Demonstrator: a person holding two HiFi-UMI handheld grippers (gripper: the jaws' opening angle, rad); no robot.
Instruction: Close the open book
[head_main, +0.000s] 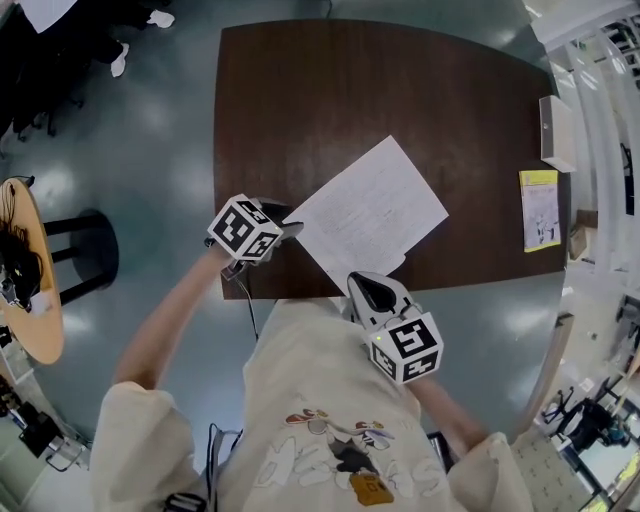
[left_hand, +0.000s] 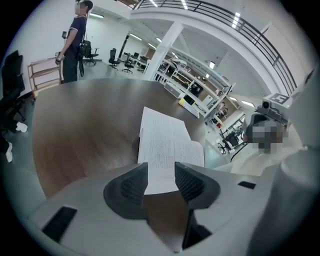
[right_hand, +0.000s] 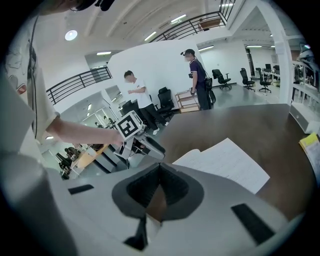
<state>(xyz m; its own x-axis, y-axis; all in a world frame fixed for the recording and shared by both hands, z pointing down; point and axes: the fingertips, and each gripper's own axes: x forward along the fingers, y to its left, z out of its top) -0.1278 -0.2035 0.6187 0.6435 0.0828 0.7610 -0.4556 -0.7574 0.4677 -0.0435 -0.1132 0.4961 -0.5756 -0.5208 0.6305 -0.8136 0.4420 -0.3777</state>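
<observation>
While the open book (head_main: 370, 210) lies flat on the brown table (head_main: 300, 100), near its front edge, the L gripper (head_main: 290, 228) is held at the book's left corner w/ jaws spread apart. A page corner is seen in the gap, but no pad is pressed on it. The R gripper (head_main: 368, 292) is held at the table's front edge, just beside the book's near corner, jaws clenched together w/ nothing betw. them. A yellow leaflet (head_main: 540, 208) is seen at the table's right side, well apart from the book.

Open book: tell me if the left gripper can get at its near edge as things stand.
Probably yes. The left gripper is open and lined up on the open book, with nothing between them.
</observation>
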